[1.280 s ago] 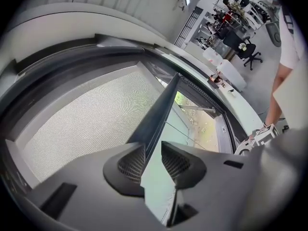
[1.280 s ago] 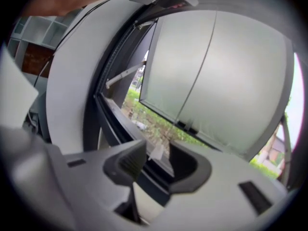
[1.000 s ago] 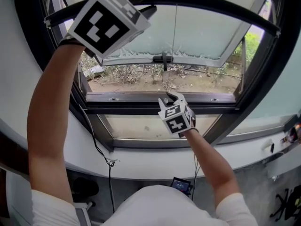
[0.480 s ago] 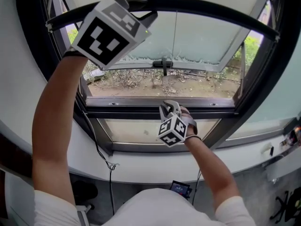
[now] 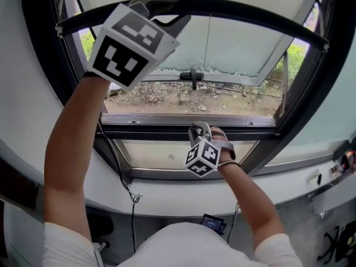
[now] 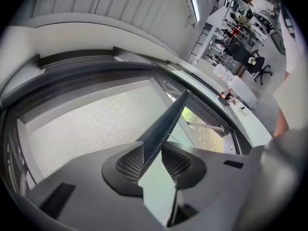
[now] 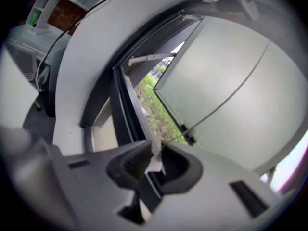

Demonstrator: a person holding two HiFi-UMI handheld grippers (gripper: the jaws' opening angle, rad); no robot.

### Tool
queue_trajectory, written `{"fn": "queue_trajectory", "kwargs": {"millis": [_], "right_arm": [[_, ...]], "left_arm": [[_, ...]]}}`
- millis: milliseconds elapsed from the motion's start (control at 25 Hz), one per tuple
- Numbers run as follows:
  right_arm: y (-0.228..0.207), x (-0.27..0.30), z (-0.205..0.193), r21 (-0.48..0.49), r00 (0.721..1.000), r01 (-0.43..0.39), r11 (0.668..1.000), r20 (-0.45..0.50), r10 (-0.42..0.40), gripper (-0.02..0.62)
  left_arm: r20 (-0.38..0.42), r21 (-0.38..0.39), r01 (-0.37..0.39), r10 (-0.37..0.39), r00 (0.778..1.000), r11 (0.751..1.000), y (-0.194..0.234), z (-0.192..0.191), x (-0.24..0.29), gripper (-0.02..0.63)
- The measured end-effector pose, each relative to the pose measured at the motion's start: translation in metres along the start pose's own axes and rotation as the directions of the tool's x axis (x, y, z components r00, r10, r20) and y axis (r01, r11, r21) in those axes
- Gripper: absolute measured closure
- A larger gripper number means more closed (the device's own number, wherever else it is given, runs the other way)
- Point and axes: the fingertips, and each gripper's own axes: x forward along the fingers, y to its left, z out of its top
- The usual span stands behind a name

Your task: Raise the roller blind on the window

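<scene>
Left claw (image 6: 153,150) grips the roller blind's dark bottom bar (image 5: 250,13), which lies level across the window (image 5: 189,128). Right claw (image 7: 155,160), its jaws just closing, pinches the upright pull cord (image 5: 208,38).

The blind (image 6: 82,138) is pale grey with a fine mesh weave; its bottom bar (image 5: 250,13) is black, its cord (image 7: 226,92) dark. The window frame (image 5: 189,131) is black too, and the wall (image 5: 16,104) is white.
</scene>
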Motion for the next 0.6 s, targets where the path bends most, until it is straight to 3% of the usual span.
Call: {"fn": "queue_trajectory", "kwargs": {"millis": [120, 240, 360, 600], "right_arm": [[0.000, -0.003, -0.004, 0.006, 1.000, -0.004, 1.000, -0.014, 0.004, 0.522], [0.000, -0.006, -0.006, 0.014, 1.000, -0.002, 1.000, -0.015, 0.002, 0.522], [0.000, -0.010, -0.008, 0.018, 1.000, 0.003, 1.000, -0.011, -0.003, 0.522], [-0.001, -0.015, -0.014, 0.025, 1.000, 0.015, 1.000, -0.016, -0.015, 0.522]], "left_arm": [[0.099, -0.092, -0.036, 0.045, 0.994, 0.995, -0.007, 0.013, -0.018, 0.488], [0.165, -0.208, -0.010, 0.045, 0.985, 0.978, -0.032, 0.007, -0.038, 0.489], [0.182, -0.293, 0.021, 0.034, 0.983, 0.956, -0.062, -0.013, -0.050, 0.488], [0.178, -0.380, 0.044, 0.026, 0.984, 0.924, -0.093, -0.040, -0.064, 0.489]]}}
